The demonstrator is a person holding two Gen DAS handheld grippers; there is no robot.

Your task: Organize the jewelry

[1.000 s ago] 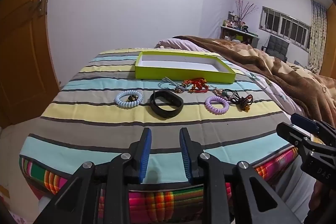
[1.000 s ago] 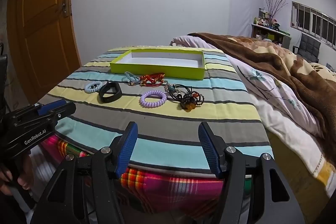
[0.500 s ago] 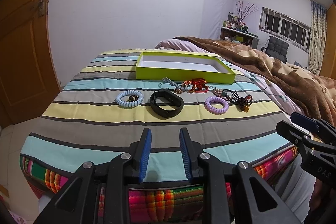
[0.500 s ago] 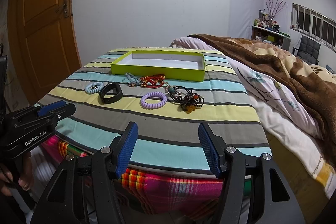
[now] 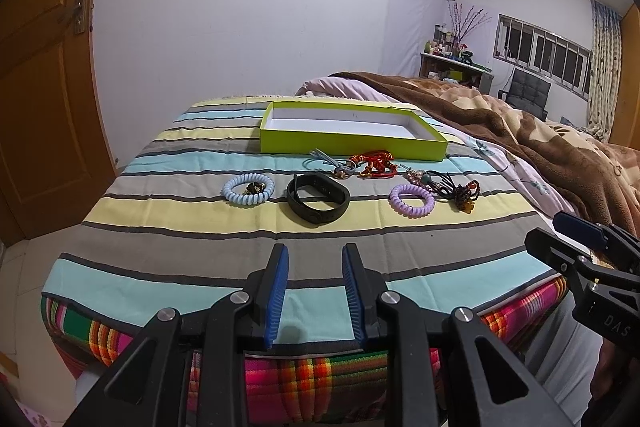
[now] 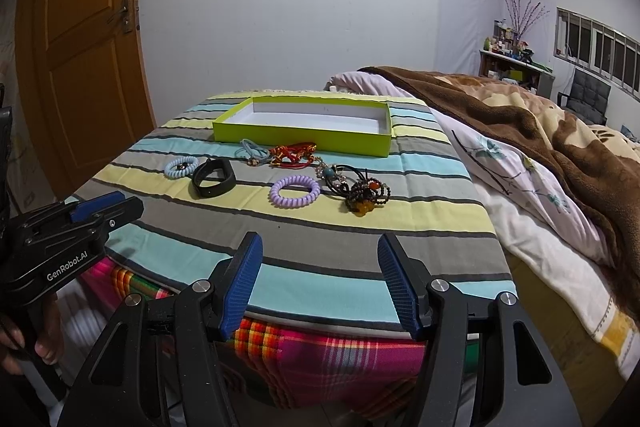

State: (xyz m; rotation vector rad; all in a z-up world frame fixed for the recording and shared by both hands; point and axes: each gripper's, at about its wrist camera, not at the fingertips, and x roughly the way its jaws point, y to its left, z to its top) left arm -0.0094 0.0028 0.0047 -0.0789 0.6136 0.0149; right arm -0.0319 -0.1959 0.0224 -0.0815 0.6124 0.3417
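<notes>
Jewelry on striped bedspread, bedroom.

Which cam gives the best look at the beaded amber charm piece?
Right wrist: the beaded charm lies nearer the middle, and its beads and amber piece read clearly. In the left wrist view it sits farther right, smaller, with less bead detail.

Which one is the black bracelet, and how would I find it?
Look at the striped bedspread, in front of the lime-green box. The black bracelet lies between a pale blue coil ring and a purple coil ring. It alone is smooth, flat and black.
</notes>
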